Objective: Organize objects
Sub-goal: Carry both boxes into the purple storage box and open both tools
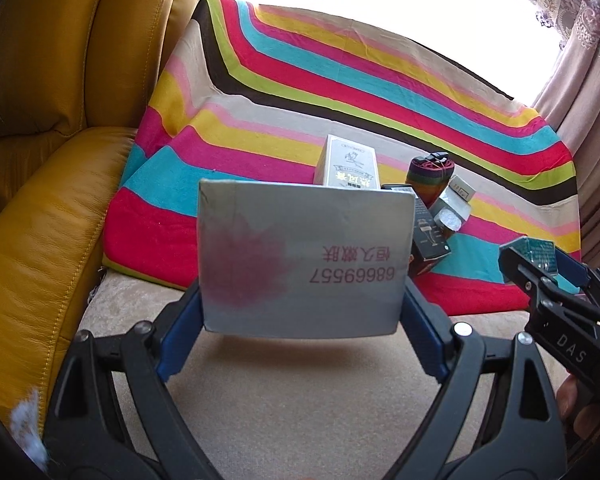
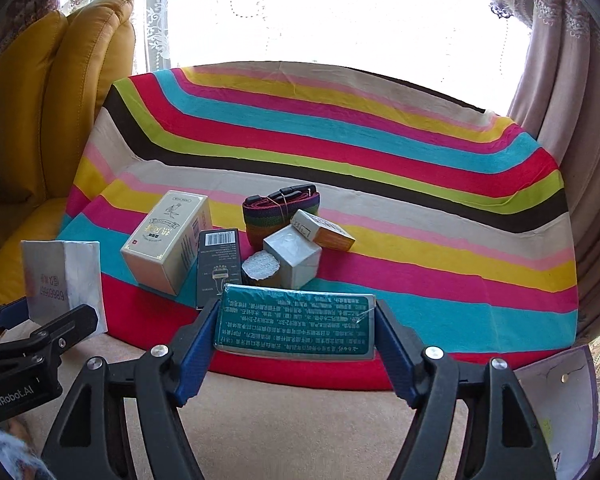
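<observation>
Grippers (image 1: 302, 280) (image 2: 296, 328) angled down, boxes (image 1: 304, 256) (image 2: 294, 322) clamped

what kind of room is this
Most likely a home living room: a yellow leather sofa, patterned curtains at a bright window, and a striped cloth spread over a seat.

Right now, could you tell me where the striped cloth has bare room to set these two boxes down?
The striped cloth is bare to the right of the orange box, out to the curtain, and behind the strap roll. It is crowded mid-left, where the cream box, dark box and silver box cluster.
</observation>
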